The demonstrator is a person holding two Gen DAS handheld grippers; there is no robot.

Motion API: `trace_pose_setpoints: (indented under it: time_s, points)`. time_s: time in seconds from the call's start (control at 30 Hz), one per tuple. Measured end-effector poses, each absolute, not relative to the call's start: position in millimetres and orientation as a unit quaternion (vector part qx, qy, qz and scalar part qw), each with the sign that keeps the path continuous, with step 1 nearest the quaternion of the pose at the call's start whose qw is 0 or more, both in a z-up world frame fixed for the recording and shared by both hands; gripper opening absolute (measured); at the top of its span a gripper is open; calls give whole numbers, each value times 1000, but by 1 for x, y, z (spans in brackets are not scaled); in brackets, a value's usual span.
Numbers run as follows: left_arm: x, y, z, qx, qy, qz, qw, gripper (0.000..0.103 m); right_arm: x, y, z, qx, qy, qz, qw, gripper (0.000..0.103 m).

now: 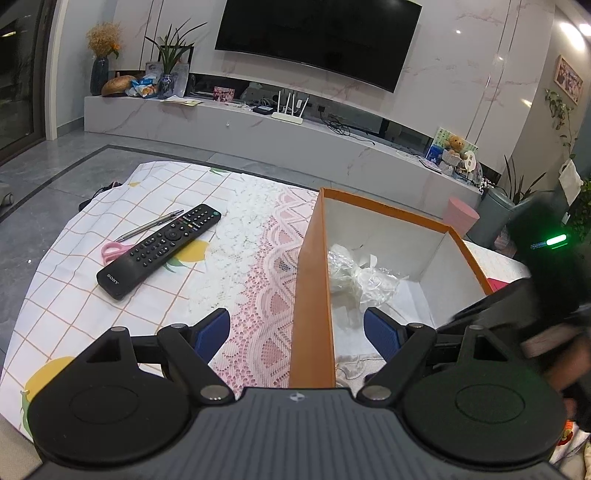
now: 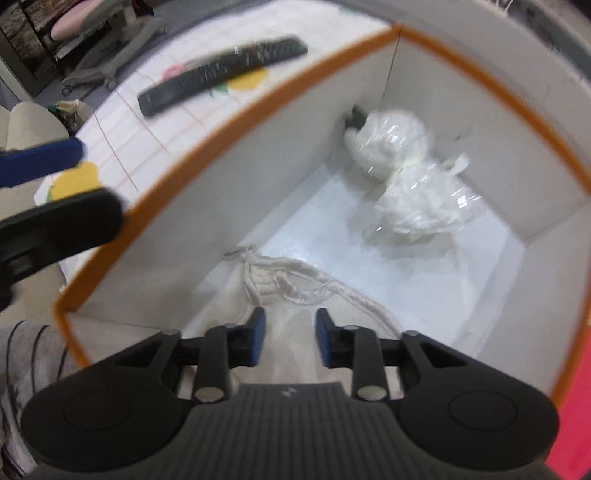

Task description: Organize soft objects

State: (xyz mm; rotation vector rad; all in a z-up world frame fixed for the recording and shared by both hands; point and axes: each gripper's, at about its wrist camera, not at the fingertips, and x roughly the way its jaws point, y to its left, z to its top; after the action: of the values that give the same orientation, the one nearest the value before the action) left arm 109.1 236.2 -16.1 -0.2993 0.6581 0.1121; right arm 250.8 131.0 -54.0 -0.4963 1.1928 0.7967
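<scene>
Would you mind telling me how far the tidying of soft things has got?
Done: a plastic bag lies in the orange box. In hand: the right tongs, open, hang over a white cloth at the box's near end. Left: no other soft items show; the left tongs straddle the box wall.

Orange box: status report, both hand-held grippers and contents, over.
Left hand-held gripper open, straddling orange box wall. Right hand-held gripper open over white cloth pouch. Plastic bag inside. Nothing obstructing.

- Ahead of you, a black curved TV (image 1: 319,38) hangs on a pale marble-veined wall (image 1: 461,85).
- Below it runs a long low marble console (image 1: 236,129), a white router (image 1: 290,107) on top.
- At the console's left end you've got a vase of dried flowers (image 1: 101,55).
- Grey tiled floor (image 1: 85,158); ceiling spotlights (image 1: 567,27) glare at upper right.
</scene>
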Motion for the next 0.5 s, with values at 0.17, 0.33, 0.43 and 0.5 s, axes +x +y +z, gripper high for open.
trace_pose_setpoints:
  time_s: [0.17,0.33,0.43,0.5]
  points:
    - [105,237,-12,-139,313,62,937,96,235,103,-10,-183,479,334,791,52]
    - [96,234,2,-127,309,76,940,96,222,66,26,-115,430,309,841,67]
    - [87,230,16,-118,290,86,946,96,209,43,41,-80,410,311,854,73]
    - [83,224,25,-111,282,86,949,96,202,31,47,-65,403,308,860,78]
